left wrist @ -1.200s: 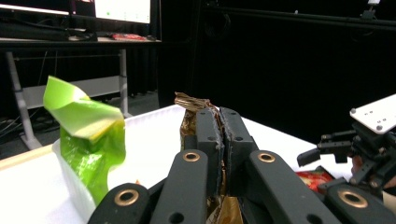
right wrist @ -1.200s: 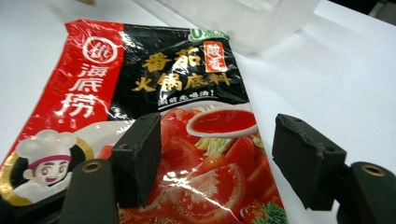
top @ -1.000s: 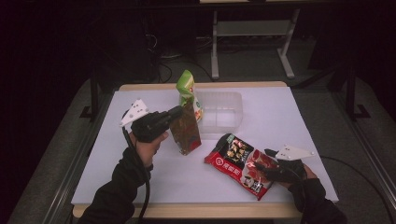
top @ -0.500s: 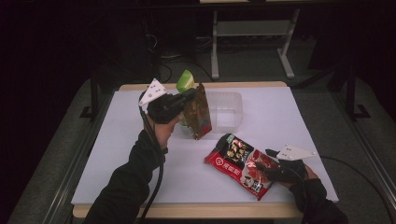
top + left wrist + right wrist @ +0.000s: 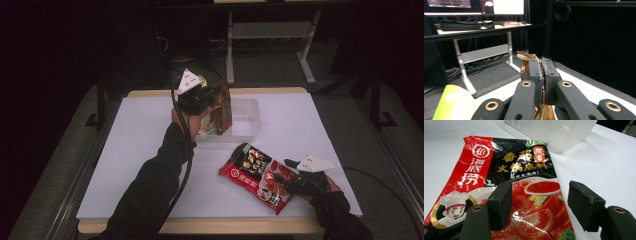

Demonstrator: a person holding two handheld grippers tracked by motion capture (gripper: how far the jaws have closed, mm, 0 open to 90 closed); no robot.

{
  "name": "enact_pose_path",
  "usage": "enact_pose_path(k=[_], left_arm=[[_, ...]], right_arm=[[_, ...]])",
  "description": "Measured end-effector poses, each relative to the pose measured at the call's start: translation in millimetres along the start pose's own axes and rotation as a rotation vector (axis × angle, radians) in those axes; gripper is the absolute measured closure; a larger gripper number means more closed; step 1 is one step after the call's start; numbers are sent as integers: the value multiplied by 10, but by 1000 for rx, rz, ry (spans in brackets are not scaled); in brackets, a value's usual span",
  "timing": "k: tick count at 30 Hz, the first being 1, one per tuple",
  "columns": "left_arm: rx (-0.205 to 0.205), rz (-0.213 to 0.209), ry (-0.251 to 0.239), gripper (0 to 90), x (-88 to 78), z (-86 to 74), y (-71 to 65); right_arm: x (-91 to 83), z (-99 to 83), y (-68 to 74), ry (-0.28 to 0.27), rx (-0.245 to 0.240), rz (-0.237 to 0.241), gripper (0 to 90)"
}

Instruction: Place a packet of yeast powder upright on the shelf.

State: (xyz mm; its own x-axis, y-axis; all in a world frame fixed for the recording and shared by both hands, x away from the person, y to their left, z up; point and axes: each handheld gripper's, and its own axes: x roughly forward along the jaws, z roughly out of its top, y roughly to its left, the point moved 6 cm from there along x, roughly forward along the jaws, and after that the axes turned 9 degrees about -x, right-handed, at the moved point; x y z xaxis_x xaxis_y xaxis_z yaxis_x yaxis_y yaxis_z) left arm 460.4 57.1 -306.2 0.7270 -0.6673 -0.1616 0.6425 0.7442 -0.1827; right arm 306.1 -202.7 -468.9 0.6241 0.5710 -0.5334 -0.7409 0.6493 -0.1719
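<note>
My left gripper (image 5: 212,97) is shut on the top edge of a gold and brown snack bag (image 5: 222,116), which hangs over the left end of a clear plastic container (image 5: 247,122). In the left gripper view the two jaws are pressed together on the crinkled gold foil (image 5: 525,58), and a yellow-green part of the bag (image 5: 452,103) sits low on the left. A red and black sauce packet (image 5: 256,176) lies flat near the table's front right. My right gripper (image 5: 283,182) rests over its right end, open, with the printed packet (image 5: 524,182) between the spread jaws.
The white table top (image 5: 140,150) has free room on its left half and at the back right. The clear container (image 5: 554,130) stands just beyond the packet. A metal-legged bench (image 5: 270,35) stands behind the table.
My left gripper has lifted the snack bag from the table's middle and carried it back and to the right, over the container. The right gripper and packet have stayed still.
</note>
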Motion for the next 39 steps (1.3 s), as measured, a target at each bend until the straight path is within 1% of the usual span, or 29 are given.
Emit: enact_pose_path(k=[1,3,4,6,7,9,13,14,15,17,19,20,22,23,25,27,29,31,33,35,36,39], left_arm=[[11,11,10,875,37,-6,10],[29,45,12,875,107,-18,39],[23,49,18,875,137,-27,63],[24,78,18,875,188,-43,106],[20,76,18,874,217,-53,119],[33,102,19,873,267,-71,144],[5,108,11,873,360,-118,169],[6,115,6,872,384,-137,168],[2,110,-1,872,402,-157,162],[-22,113,-4,872,445,-208,172],[-11,122,-1,872,476,-264,184],[-23,115,7,871,489,-298,189],[-21,120,14,871,504,-361,202],[-28,108,17,870,509,-388,202],[-15,108,24,868,508,-433,199],[-24,95,27,866,497,-465,194],[-15,81,33,866,485,-491,180],[-2,79,39,864,472,-519,170],[-9,61,40,862,456,-529,164],[3,66,46,859,439,-531,170],[3,57,49,856,428,-533,176],[10,65,55,847,383,-542,210]], right_arm=[[0,0,0,0,0,0,357],[1,-4,-1,3,-3,-1,360],[1,-3,0,1,-1,-1,360],[1,-3,1,1,0,0,361],[2,-3,2,1,0,0,361],[5,-4,6,2,-1,2,363],[13,-7,7,3,-1,5,365],[13,-7,6,3,-2,4,366],[13,-8,7,4,0,4,365],[16,-11,5,3,-1,5,367],[17,-18,3,5,-1,3,370],[16,-20,3,5,0,4,372],[9,-21,0,4,2,3,373],[7,-22,-1,4,3,3,373],[10,-23,-5,5,2,1,373],[11,-24,-10,5,4,-3,375],[7,-25,-13,5,1,-6,377],[3,-27,-18,4,1,-7,377],[1,-32,-23,7,6,-9,377],[-2,-32,-31,7,4,-18,377],[-3,-31,-35,9,1,-26,377],[-4,-31,-35,9,1,-30,377]])
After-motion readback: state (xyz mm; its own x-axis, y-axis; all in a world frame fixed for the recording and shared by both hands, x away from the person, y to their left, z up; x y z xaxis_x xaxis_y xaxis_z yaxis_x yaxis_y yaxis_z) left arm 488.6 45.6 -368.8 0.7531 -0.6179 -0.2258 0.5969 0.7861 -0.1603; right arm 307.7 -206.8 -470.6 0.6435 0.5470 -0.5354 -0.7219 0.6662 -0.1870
